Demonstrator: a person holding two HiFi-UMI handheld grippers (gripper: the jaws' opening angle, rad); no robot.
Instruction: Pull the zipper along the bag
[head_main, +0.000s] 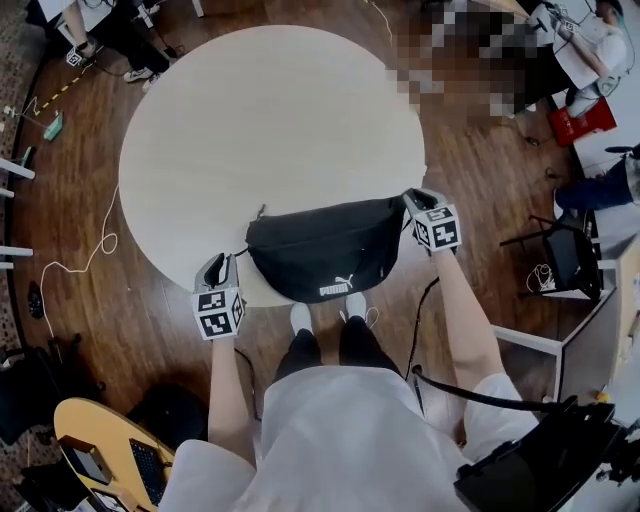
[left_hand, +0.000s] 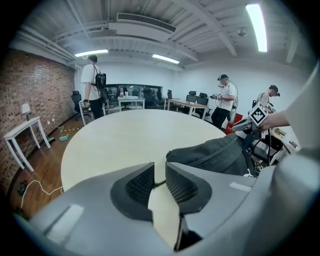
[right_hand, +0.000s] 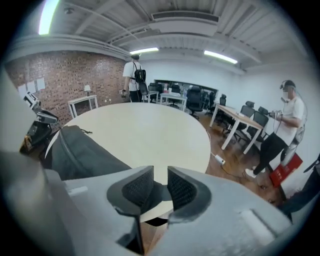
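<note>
- A black bag (head_main: 325, 250) (left_hand: 215, 155) (right_hand: 80, 150) lies on a round table (head_main: 270, 110) (left_hand: 125, 135) (right_hand: 150, 130). It sits right at the table's near edge, close to the person.
- The bag lies long-ways along that edge.
- The zipper (right_hand: 70, 152) runs along the top of the bag, on the side that faces the table's middle.
- A little tag (right_hand: 86, 131) sticks out of the bag on that same side.
- The left gripper (head_main: 222, 268) (left_hand: 160, 172) is at the table's near edge, on the left. It is just beside the bag's left end.
- Its claw is let go. There is a small gap between the two pads, and the table top shows through it.
- A thin black string (left_hand: 159, 183) goes across that gap. The pads do not squeeze it.
- The right gripper (head_main: 415, 203) (right_hand: 160, 182) is at the table's near edge, on the right. It is at the bag's right end.
- Its claw is clenched on a black bit of the bag, which fills the space between the pads.
- Two white shoes (head_main: 300, 318) show on the wood floor just below the table's near edge.
- Past the table's far side a person (left_hand: 92, 85) with a backpack stands by a brick wall (left_hand: 35, 90).
- More desks and chairs stand farther back from the table.
</note>
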